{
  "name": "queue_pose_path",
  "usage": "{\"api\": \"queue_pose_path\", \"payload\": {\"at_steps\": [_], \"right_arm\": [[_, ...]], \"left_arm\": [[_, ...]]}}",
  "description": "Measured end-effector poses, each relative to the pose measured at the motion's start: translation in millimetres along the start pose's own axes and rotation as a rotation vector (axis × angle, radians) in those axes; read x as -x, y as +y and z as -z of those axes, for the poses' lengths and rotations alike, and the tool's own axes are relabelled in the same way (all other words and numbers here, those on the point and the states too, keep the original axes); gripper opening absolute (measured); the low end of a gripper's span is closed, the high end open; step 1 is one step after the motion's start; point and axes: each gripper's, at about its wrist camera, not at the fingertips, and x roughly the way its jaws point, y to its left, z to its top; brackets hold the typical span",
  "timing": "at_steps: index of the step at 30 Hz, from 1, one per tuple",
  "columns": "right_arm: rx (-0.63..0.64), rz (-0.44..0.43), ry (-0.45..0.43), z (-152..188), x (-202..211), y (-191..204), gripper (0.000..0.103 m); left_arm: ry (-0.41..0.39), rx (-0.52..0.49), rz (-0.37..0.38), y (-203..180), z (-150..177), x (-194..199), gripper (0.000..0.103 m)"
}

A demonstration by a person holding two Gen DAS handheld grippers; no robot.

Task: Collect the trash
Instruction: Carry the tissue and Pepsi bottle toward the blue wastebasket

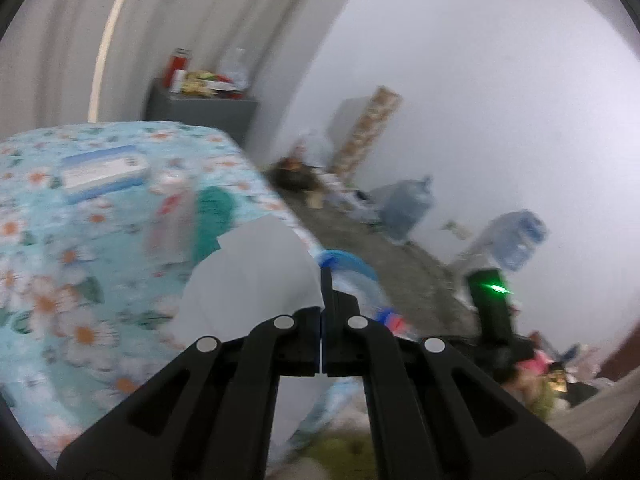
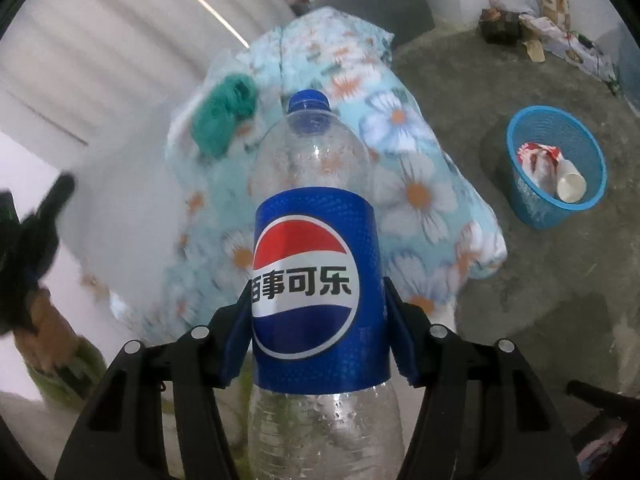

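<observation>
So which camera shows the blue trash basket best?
The right wrist view: the blue basket stands whole on the floor, with a paper cup inside. The left wrist view shows only a blurred bit of blue rim behind the shut left gripper.

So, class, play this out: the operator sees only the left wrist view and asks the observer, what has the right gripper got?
Observer: The right gripper has its fingers clamped on a Pepsi bottle, at the blue label.
Operator: Anything left inside it?
Observer: It looks empty; only droplets cling to the clear wall.
Operator: Where can trash go?
Observer: A blue basket stands on the floor, right of the flowered cloth.
Operator: Is it in use?
Observer: Yes, a paper cup and a red-and-white wrapper lie in it.
</observation>
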Motion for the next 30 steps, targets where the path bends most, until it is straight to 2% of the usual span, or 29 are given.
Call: {"api": "queue_pose_path", "payload": {"at_steps": [3,10,12,14,19,24,30], "right_arm": [[-0.019,-0.027,-0.020,-9.0,2.9,1.4,0.058],[-0.059,-0.044,-0.055,-20.9,-3.5,-1.1,0.058],[-0.058,-0.009,-0.049,-22.4,-10.9,-2.6,0.059],[-0.061,0.032,-0.027,-23.4,-19.4,-4.8,0.059],[-0.080,0.016,0.016,-26.0,-28.8,-11.8,0.062],[-0.078,0.008,0.040,-34.2,-28.5,-12.2,0.070],[-0.062,0.016,0.053,-42.5,-29.0,-12.1,0.071]], "left_arm": [[0.006,0.000,0.073,-11.3,-5.0,-6.6,0.000],[0.027,0.011,0.064,-10.2,-7.5,-33.9,0.000],[0.052,0.009,0.028,-6.0,-4.5,-44.7,0.000],[0.092,-0.004,-0.043,-0.5,0.6,-56.7,0.000],[0.157,-0.052,-0.187,12.9,11.2,-72.5,0.000],[0.176,-0.093,-0.262,20.2,18.6,-74.7,0.000],[0.170,-0.158,-0.347,17.0,22.7,-76.3,0.000]]}}
